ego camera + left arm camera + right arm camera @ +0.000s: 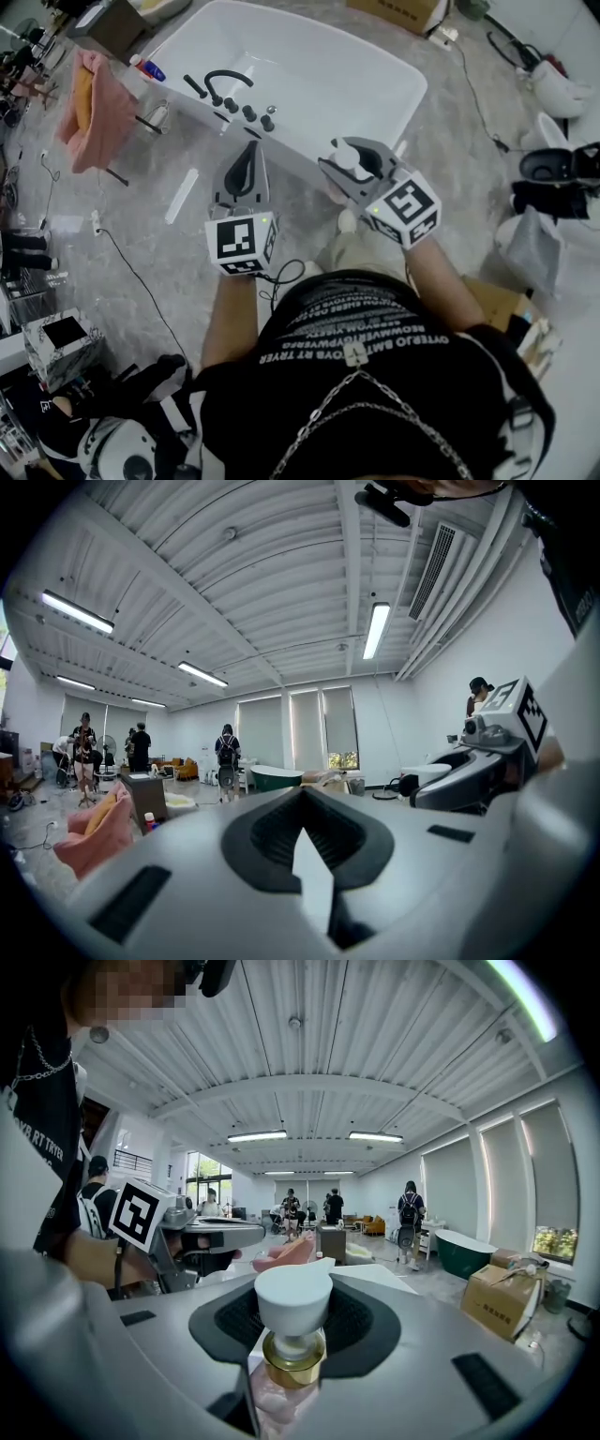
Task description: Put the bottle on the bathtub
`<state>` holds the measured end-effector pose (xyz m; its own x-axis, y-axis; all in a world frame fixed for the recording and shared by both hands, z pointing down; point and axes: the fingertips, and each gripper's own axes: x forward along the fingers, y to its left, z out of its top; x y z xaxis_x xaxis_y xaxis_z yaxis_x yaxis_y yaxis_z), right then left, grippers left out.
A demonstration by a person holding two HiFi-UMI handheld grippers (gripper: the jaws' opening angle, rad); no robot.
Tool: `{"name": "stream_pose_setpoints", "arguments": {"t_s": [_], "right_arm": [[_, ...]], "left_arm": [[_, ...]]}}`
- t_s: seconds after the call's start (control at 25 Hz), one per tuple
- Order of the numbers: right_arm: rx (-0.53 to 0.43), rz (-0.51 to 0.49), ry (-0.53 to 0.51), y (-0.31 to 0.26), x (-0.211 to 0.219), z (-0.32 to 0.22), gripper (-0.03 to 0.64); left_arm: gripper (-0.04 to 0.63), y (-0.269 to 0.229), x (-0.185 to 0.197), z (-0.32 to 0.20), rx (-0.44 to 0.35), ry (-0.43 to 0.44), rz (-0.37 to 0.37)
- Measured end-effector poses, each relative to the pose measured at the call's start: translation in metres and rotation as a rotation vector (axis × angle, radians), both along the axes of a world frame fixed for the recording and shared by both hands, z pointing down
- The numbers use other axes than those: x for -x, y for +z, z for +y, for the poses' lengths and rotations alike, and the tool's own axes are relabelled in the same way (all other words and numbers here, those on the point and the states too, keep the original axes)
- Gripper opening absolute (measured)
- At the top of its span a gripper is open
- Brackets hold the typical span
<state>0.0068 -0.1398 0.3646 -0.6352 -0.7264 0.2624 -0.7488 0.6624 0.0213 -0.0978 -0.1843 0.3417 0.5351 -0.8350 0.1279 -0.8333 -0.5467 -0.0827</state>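
Head view, looking steeply down. The right gripper (352,162) is clasping the bottle (346,156), whose white cap is showing between the fingers. The left gripper (247,161), at its 9 o'clock, is pointing forward with fingers pressed together. Both are hovering near the rim of the white bathtub (375,70), which is lying at 12 o'clock. A black faucet (226,81) is standing on that rim, and a pink towel (97,111) is hanging at 10 o'clock.
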Motion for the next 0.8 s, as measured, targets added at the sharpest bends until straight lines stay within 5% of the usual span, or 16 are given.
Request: {"name": "stream_pose_setpoints", "arguments": {"t_s": [0.8], "right_arm": [[0.126,0.058,-0.141,0.065,-0.024,-0.134,0.141]], "left_arm": [[-0.003,0.025,-0.034,-0.114,0.045,-0.099,-0.065]]}}
